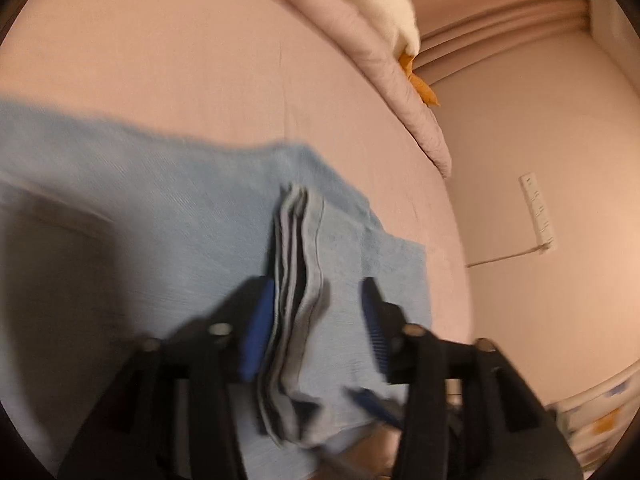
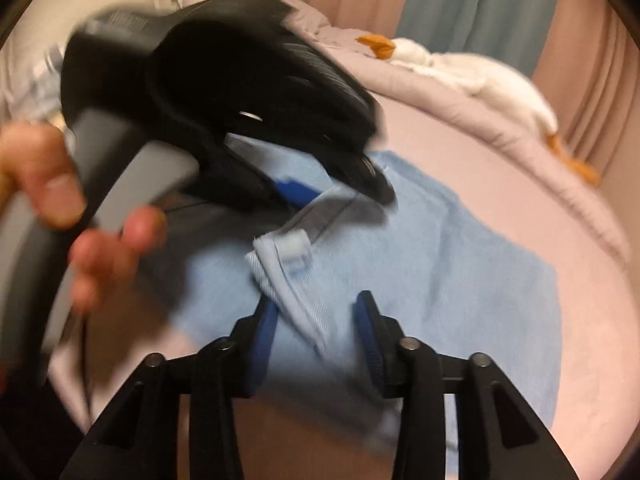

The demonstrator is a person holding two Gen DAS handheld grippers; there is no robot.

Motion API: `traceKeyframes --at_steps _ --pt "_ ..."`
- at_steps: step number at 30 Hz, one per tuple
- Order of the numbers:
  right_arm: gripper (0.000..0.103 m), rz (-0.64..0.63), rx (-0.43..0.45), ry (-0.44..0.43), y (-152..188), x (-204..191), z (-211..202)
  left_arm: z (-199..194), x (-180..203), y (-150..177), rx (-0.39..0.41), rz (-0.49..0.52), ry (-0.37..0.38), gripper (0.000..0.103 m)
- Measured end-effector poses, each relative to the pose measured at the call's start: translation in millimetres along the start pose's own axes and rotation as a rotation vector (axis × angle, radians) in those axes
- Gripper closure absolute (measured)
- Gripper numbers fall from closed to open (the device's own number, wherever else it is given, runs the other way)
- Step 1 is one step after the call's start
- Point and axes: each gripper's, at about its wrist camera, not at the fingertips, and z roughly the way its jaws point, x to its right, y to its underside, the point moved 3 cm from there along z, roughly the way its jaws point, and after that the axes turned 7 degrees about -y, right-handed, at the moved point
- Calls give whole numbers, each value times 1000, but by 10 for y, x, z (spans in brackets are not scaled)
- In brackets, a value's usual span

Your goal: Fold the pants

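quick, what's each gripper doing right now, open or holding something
Left gripper: open, fingers astride the pants' folded edge, not clamped.
Right gripper: open over the pants' waistband, holding nothing.

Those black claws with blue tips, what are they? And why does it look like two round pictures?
They are grabbers a person holds, one per hand, each with a little round-eyed camera looking along its claws. One picture is from the left gripper, the other from the right gripper. Both look open. Light blue pants lie on a pink bed; the waistband sits between the claws. The big black thing is the other grabber, with the person's hand beside it. A white toy goose rests behind.
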Motion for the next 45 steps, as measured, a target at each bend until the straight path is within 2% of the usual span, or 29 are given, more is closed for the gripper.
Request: traceKeyframes --at_steps 1,3,5,11,13,16,17,19,20,25,28,29,31,34,35,36,39,42,43,44,45 --pt "60 59 13 -73 36 135 -137 -96 -58 11 23 18 -26 44" --pt "60 175 53 -154 81 426 -366 -166 -63 -22 51 49 -44 44" --pt "60 264 88 -169 105 712 -525 -174 13 9 59 87 -51 44" --pt "60 459 126 -33 26 1557 -593 74 545 314 12 305 -15 46" --pt "70 487 119 -24 -66 1732 -478 246 656 399 -25 335 -24 46" --pt "72 522 46 27 -24 1891 -165 526 574 523 -96 328 -72 49" --pt "72 528 20 44 -18 1936 -53 546 510 572 -91 325 -81 55" --pt "80 533 -92 77 98 2044 260 509 442 604 -80 319 -59 56" --pt "80 528 -69 75 102 2063 272 486 409 603 -81 306 -48 57" --pt "80 535 -74 77 31 2060 124 457 315 592 -88 287 -46 58" --pt "80 501 0 13 106 1769 -169 529 386 582 -77 300 -56 58" --pt "80 475 -2 14 111 1681 -201 528 381 581 -74 298 -55 58" --pt "80 422 -18 46 222 1478 -255 530 460 588 -74 295 -54 58" --pt "80 338 -59 86 592 1182 -306 474 426 622 -74 295 -48 58" --pt "80 318 -30 103 662 1111 -349 447 417 638 -71 298 -45 58" --pt "80 299 -19 119 717 1084 -426 431 409 644 -70 294 -44 58" --pt "80 285 -79 139 668 1028 -502 181 283 733 -69 229 -23 57" --pt "80 314 -65 80 616 966 -666 -174 173 837 -27 187 19 51" --pt "80 328 -46 60 603 948 -707 -298 103 889 -7 174 4 38" --pt "80 340 -28 45 606 943 -739 -455 -6 969 23 154 -22 31" --pt "80 346 -15 38 615 906 -761 -563 -95 1032 39 133 -22 31"
